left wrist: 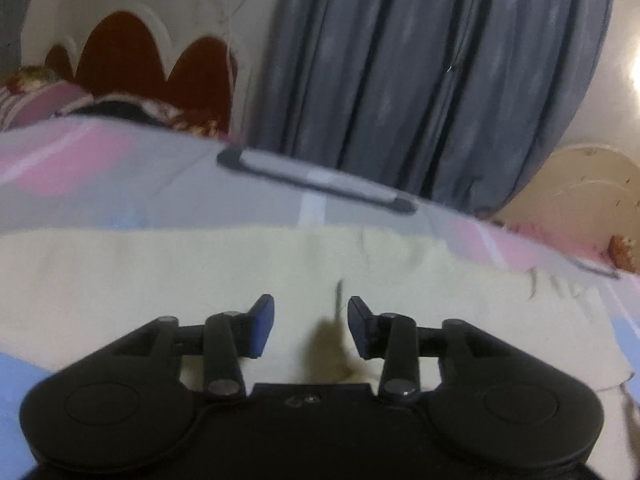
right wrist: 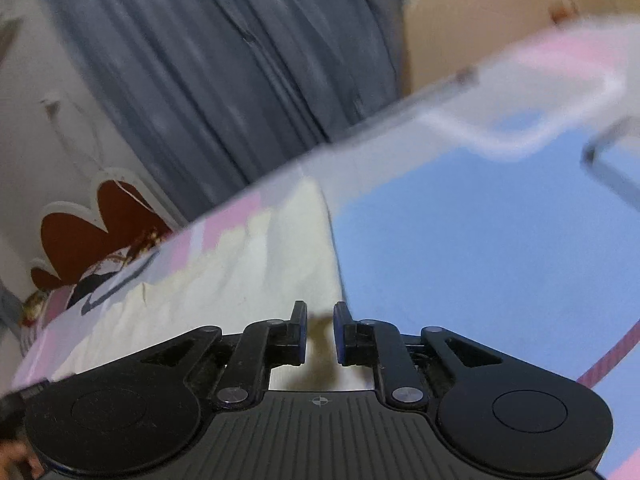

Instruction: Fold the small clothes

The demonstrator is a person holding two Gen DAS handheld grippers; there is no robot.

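A pale cream cloth lies flat on the patterned bed sheet. My left gripper hovers over the cloth's middle with its blue-padded jaws apart and nothing between them. In the right wrist view the same cream cloth runs away to the left, and its right edge borders the blue part of the sheet. My right gripper sits over that edge with a narrow gap between the jaws, and nothing is held.
Grey curtains hang behind the bed. A dark red scalloped headboard and pillows are at the far left. A beige wall lies beyond the bed edge. Both views are motion-blurred.
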